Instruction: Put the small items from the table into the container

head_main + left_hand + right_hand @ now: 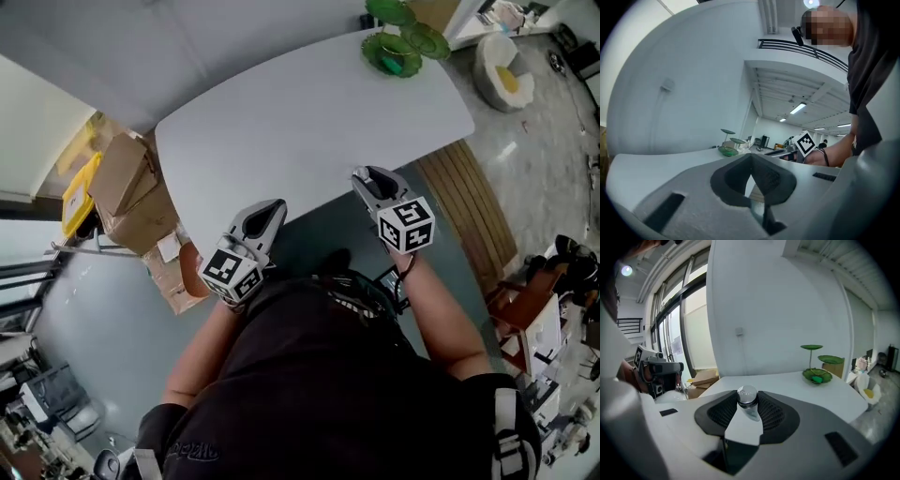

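Bright, even light: windows (670,333) at left, ceiling strips (798,108) lit. Gripper views fisheye, corners vignetted black. Head view sharp.

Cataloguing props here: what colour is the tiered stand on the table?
Green; the tiered stand shows best in the head view.

White table (300,122), rounded corners; green tiered dish stand (405,42) set at far right corner, small green item (816,379) kept in lowest dish.

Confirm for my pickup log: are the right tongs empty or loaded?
Loaded: a silver-capped vial sits gripped between the right tongs' pads.
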Available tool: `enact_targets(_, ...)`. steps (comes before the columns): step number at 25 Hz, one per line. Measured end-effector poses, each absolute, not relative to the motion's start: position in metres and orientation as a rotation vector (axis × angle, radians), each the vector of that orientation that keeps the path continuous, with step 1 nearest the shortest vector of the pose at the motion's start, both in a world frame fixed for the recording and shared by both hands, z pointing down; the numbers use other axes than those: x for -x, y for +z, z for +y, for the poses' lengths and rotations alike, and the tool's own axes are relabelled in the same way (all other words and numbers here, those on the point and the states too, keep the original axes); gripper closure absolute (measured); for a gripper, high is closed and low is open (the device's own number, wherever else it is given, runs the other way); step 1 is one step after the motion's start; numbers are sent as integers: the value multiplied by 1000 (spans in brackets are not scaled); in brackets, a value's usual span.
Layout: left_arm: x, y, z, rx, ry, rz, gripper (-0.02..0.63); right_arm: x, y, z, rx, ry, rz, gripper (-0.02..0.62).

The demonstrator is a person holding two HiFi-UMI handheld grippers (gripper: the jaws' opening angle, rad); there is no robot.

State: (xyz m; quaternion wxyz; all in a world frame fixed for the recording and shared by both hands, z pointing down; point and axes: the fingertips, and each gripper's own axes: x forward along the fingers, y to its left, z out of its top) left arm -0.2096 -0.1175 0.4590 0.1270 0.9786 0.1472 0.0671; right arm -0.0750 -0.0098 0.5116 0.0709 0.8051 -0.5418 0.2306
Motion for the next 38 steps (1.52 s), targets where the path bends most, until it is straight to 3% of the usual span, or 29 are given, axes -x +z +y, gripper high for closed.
enact_targets(8,106,461,51,-2778,241,840,600,22,501,165,-2702,702,-1378,451)
enact_targets(17,52,462,202,-2627,288,1308,600,31,499,302,-2936,698,-1041,451)
enact_targets(26,13,468,286,-2475,346,1553,600,23,505,362,-3048,739,-832,451)
enact_targets(38,-115,451,270,-2398,321,1568,600,-101,491,336,-3025,767,-823,451)
